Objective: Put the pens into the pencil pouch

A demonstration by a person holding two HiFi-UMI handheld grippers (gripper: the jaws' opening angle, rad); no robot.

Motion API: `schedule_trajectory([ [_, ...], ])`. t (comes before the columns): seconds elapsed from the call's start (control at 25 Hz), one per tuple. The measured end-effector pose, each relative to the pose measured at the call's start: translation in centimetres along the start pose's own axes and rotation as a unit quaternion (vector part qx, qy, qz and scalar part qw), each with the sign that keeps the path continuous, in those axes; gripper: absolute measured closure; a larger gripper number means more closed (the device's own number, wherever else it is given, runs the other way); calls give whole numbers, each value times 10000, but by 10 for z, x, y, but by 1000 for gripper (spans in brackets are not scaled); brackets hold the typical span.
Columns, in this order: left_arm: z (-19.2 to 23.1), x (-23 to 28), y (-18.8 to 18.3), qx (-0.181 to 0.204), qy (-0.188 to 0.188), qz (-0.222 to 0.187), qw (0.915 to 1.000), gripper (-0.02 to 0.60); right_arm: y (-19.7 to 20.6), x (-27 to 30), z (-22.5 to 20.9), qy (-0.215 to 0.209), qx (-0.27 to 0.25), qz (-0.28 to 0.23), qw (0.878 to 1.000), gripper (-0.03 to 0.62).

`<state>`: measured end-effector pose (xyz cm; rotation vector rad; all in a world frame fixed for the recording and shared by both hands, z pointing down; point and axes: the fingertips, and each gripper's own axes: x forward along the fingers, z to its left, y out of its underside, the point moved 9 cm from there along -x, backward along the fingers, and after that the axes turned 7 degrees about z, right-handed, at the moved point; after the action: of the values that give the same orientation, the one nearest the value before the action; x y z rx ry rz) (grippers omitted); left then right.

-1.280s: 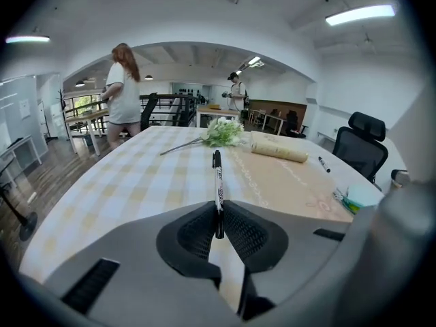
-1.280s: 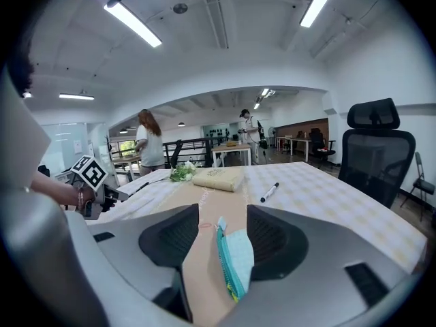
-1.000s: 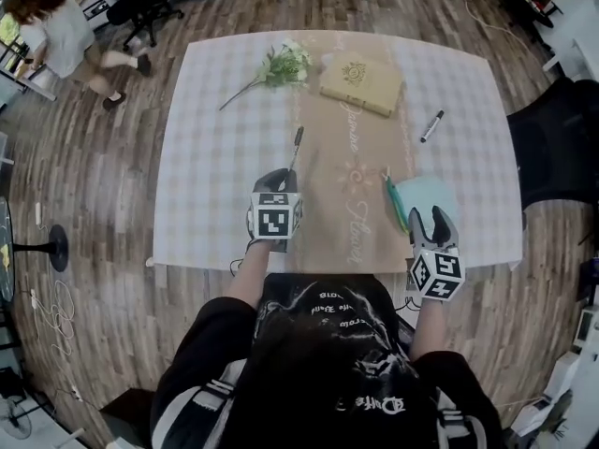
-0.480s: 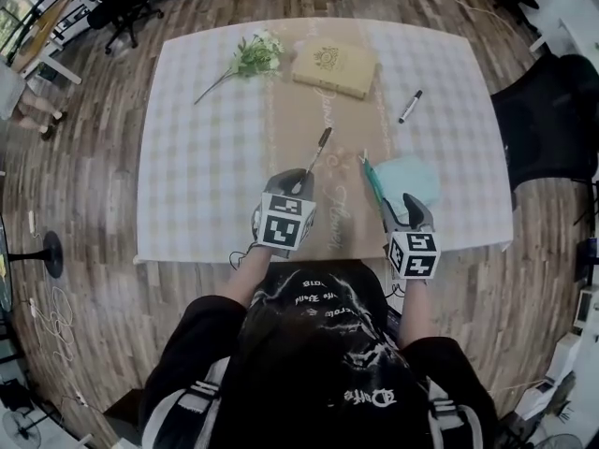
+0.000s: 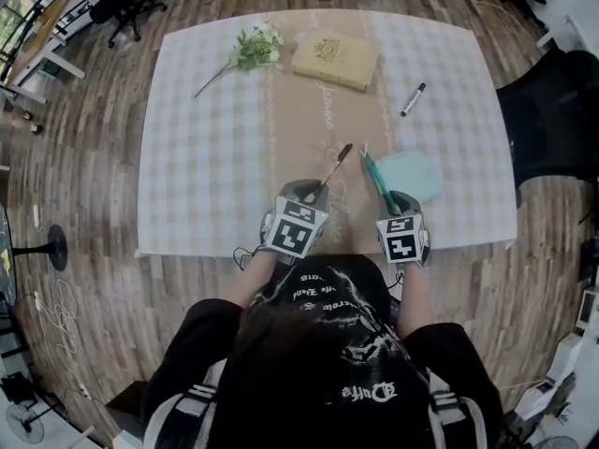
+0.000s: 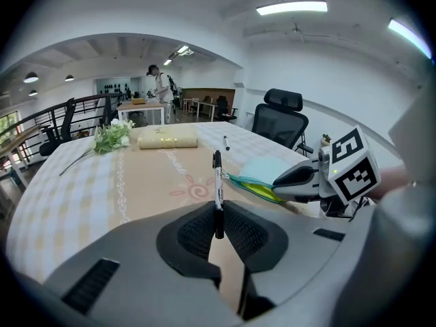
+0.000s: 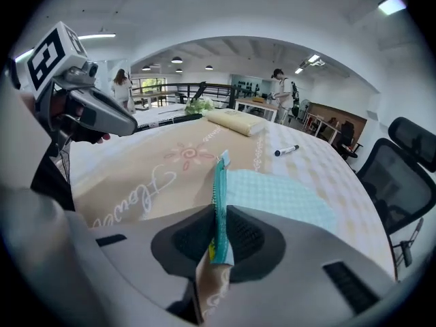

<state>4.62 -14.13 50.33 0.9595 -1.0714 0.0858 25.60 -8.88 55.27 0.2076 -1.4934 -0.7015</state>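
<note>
Fingers point(image 6: 194, 236) of the left gripper point(image 6: 218, 231) are pinched on a pen point(image 6: 217, 182), its axis pointing far-right; just right lies the pencil pouch point(image 7: 279, 196), its zip edge (apparently the mouth) nipped by the right gripper point(image 7: 219, 240), which has just been closing.

Bright ceiling strip lights point(image 6: 291, 7) give soft shadows; edges bend fisheye-style.
</note>
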Motion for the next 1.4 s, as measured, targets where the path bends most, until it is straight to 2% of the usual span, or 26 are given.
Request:
schedule_trajectory([
  [0.08,-1,1,0,53,34,56,10000,529,-1,0,-2,-79,44,-17,10000,553],
  [0.24,2,1,0,219,120,141,9996,529,-4,-3,-12,-275,532,-233,9979,562],
  [0.44,-3,1,2,433,766,468,9950,529,-7,-13,-25,-457,1221,-571,9898,565],
  [0.6,-9,2,2,724,1008,649,9901,529,-11,-19,-29,-545,1456,-699,9854,565],
  [0.88,-22,4,-4,1617,1254,1032,9734,529,-21,-33,-28,-538,1350,-866,9856,566],
  [1.4,-27,16,-30,2041,1408,1292,9601,529,-39,-43,-8,-687,826,-999,9892,566],
])
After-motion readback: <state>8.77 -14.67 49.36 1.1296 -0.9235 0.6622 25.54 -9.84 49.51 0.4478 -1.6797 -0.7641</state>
